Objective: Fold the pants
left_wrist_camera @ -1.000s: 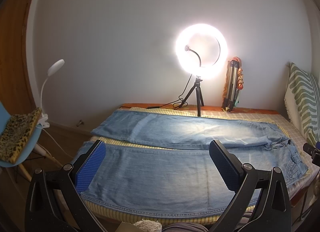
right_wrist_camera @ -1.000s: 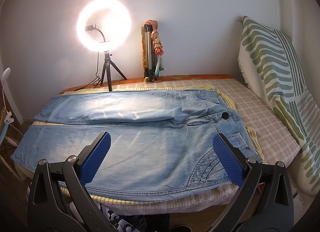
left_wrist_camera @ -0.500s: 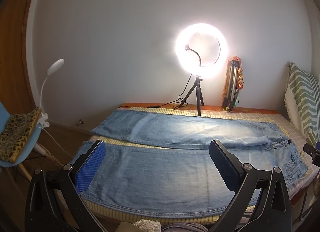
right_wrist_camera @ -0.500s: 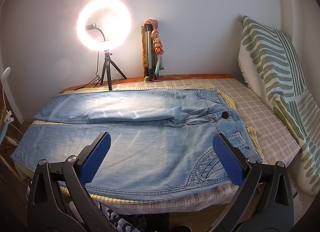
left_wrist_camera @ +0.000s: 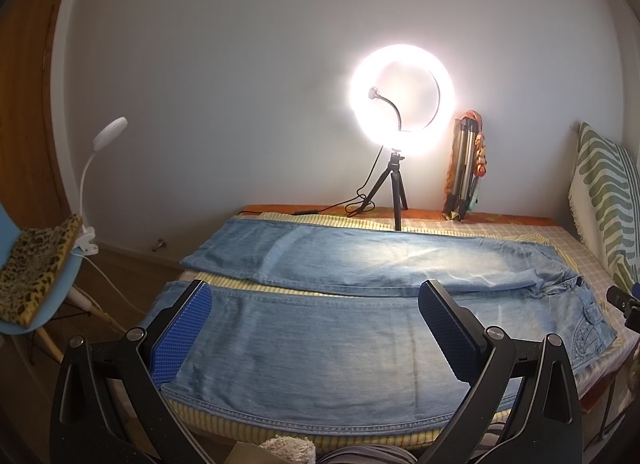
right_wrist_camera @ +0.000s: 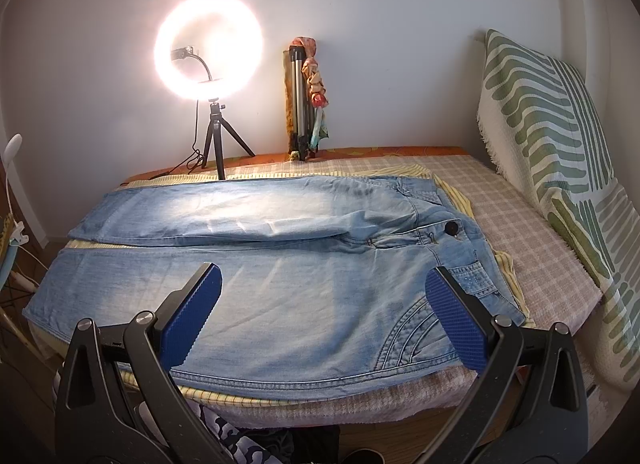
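While faded denim pants (right_wrist_camera: 280, 276) lie flat, both waffle-padded grippers gape.

Both wrist views near the bed's (left_wrist_camera: 520, 230) front edge, wall-facing.

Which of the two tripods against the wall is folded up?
The silver tripod leaning on the wall, legs folded, cloth draped over it; the black tripod stands spread, holding the ring light.

A lit ring light (right_wrist_camera: 209, 49) stands beside a folded tripod (right_wrist_camera: 299, 104); striped cushion (right_wrist_camera: 556, 136) leans right.
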Motion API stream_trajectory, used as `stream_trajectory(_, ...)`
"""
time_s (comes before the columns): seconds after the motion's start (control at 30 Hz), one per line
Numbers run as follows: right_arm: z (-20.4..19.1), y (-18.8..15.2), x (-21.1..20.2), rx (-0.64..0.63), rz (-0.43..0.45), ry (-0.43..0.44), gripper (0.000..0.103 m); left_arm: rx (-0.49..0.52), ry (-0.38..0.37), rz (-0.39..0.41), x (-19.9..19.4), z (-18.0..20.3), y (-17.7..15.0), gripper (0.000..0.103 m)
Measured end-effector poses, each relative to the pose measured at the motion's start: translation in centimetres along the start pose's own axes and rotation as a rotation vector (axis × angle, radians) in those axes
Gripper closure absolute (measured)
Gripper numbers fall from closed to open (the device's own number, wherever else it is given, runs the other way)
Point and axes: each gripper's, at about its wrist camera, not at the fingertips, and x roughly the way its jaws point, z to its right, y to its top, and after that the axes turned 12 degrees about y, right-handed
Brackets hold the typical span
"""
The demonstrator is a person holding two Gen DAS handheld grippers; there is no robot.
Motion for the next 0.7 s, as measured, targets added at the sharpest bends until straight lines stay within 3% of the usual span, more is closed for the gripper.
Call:
stream_trajectory(0.3,0.1,-0.2,0.0,-0.002,-0.002,-0.007,0.0,-0.012,0.019,-0.004,0.7,-0.7,-0.1,0.0)
stream_trajectory(0.5,0.3,1.0,0.4,-0.048,0.002,-0.012,0.0,0.022,0.104,0.008,2.2,-2.3,0.6,0.0)
stream_trajectory(0.7,0.2,4.0,1.8,-0.111,-0.003,0.019,0.0,0.023,0.049,-0.053,5.1,-4.4,1.4,0.0)
